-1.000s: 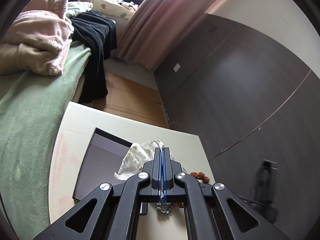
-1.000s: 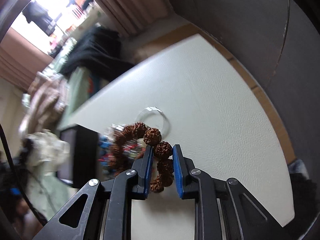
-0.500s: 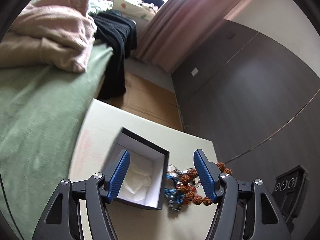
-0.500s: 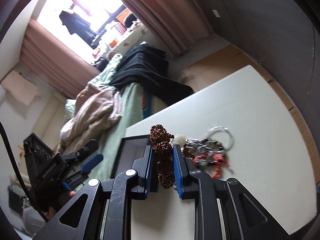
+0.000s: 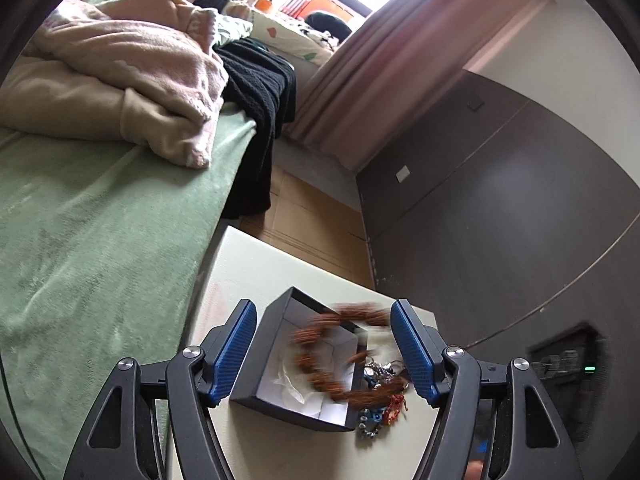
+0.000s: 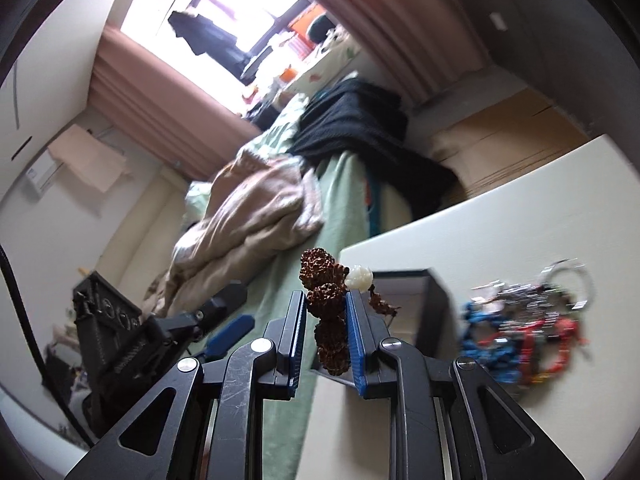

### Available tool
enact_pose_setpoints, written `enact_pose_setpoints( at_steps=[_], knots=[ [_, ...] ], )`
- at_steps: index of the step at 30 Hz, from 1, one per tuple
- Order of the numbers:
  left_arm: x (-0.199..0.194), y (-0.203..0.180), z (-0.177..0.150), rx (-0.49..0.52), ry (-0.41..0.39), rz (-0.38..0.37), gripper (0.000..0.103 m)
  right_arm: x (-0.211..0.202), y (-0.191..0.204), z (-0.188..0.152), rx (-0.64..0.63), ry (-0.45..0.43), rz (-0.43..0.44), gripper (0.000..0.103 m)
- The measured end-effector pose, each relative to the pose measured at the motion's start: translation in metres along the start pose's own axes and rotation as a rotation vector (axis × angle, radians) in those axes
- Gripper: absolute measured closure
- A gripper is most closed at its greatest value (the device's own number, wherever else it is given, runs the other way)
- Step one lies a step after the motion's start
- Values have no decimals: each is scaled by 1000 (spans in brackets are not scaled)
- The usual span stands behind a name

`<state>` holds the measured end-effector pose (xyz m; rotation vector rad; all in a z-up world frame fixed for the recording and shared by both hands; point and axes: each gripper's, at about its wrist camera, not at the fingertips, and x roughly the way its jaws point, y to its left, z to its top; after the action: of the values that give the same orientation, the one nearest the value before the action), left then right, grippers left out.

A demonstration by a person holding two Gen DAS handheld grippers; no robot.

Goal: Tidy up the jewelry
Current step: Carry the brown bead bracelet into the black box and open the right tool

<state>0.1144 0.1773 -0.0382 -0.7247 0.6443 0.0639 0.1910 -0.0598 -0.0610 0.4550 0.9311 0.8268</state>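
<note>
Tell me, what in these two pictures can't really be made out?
- Brown bead bracelet: motion-blurred in the left wrist view; whether it hangs over the dark box or touches it is unclear.
- The bracelet's lower part: hidden between the right gripper fingers in the right wrist view.
- Jewelry pile: blurred there; single pieces can't be separated.
- White lining inside the box: partly covered by the bracelet.

Bedroom: bed (image 5: 100,240), curtains (image 5: 372,80)

No legible text or labels
</note>
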Motion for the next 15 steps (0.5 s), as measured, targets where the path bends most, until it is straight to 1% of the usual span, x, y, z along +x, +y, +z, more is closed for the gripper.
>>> enact_pose_setpoints(
  at_steps=[1,2,3,4,5,6,7,8,9,10,11,13,15],
  knots=[
    [0,0,0,0,-3,0,33,9,-1,-2,-2,25,-9,81],
    [1,0,0,1,-4,3,33,21,-4,-3,-2,73,-65,75],
    [0,-1,0,4,-5,6,33,27,-11,-4,17,103,-121,72],
    [-1,-2,0,7,-10,7,33,25,-15,-4,38,103,-136,72],
    [-2,-3,-1,11,-19,6,33,20,-21,-3,61,88,-126,70],
    [-4,-5,-1,16,-27,4,33,11,-25,-1,80,67,-111,58],
    [-5,-8,-2,24,-37,5,33,4,-28,1,94,44,-112,48],
    [-5,-9,-3,30,-42,7,33,-8,-32,2,106,1,-125,29],
    [-5,-12,-4,40,-45,10,33,-19,-34,1,112,-44,-138,20],
    [-4,-15,-5,47,-45,12,33,-33,-36,0,116,-96,-154,17],
    [-3,-17,-7,56,-45,12,33,-44,-38,-1,118,-125,-171,17],
    [0,-23,-10,70,-38,11,33,-59,-43,-2,127,-153,-205,17],
    [4,-28,-13,86,-27,8,33,-74,-48,-2,134,-172,-258,17]
  ],
)
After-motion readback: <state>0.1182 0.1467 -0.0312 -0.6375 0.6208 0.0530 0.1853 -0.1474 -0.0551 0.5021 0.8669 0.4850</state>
